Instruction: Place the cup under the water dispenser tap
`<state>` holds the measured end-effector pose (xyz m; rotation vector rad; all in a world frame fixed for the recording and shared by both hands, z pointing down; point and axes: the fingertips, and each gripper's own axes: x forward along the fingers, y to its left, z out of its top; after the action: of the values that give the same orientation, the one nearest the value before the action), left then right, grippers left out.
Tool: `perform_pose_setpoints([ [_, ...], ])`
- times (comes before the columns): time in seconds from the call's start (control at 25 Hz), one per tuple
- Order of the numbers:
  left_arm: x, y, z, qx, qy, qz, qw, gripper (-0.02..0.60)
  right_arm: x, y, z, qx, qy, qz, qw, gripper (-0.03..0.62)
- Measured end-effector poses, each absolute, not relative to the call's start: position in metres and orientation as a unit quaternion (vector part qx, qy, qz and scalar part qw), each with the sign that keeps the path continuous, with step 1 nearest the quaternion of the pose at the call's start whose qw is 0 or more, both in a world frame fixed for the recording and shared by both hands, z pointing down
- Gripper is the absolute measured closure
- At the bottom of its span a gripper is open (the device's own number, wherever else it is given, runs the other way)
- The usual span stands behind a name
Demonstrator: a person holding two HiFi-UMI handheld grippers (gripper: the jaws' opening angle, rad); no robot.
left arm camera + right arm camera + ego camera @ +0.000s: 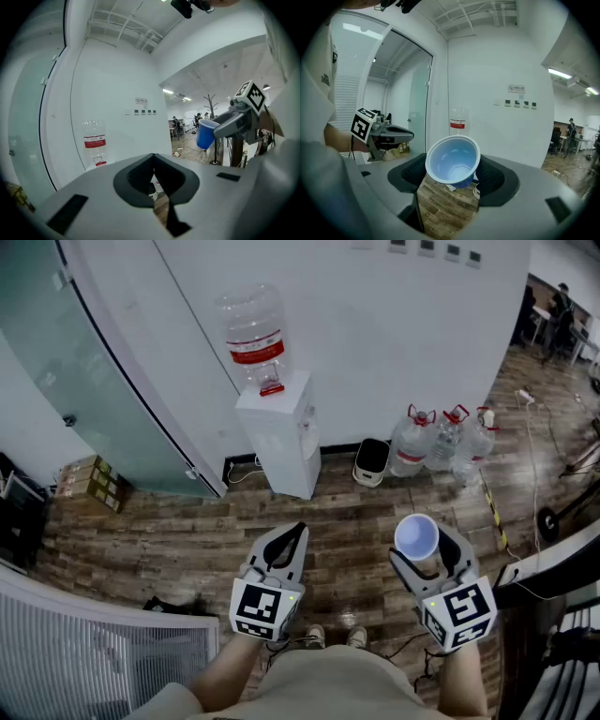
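My right tongs (424, 554) grasp the blue cup (416, 538), its mouth tipped back toward me. My left tongs (296, 532) are clenched on nothing. Well ahead of both, the water dispenser (279, 437) stands against the wall (375, 334).

Left forearm (220, 673) and right forearm (466, 682) reach forward, side by side, well apart. Left claw (292, 542) tipped slightly below level, jaws closed together, nothing between them. Right claw (424, 557) tipped a little lower, jaws partly spread, pads pressing the cup (416, 538), mouth facing the camera.
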<state>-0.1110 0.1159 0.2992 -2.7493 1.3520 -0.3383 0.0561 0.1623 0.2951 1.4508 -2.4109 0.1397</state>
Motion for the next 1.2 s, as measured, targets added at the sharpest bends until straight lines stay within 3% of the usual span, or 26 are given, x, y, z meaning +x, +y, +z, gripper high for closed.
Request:
perform_pose_setpoints([
  [1.2, -0.036, 0.121, 0.321, -0.873, 0.467, -0.136, 0.037, 0.577, 0.123, 0.147, 0.338, 0.466, -0.867, 0.074, 0.161, 0.258],
])
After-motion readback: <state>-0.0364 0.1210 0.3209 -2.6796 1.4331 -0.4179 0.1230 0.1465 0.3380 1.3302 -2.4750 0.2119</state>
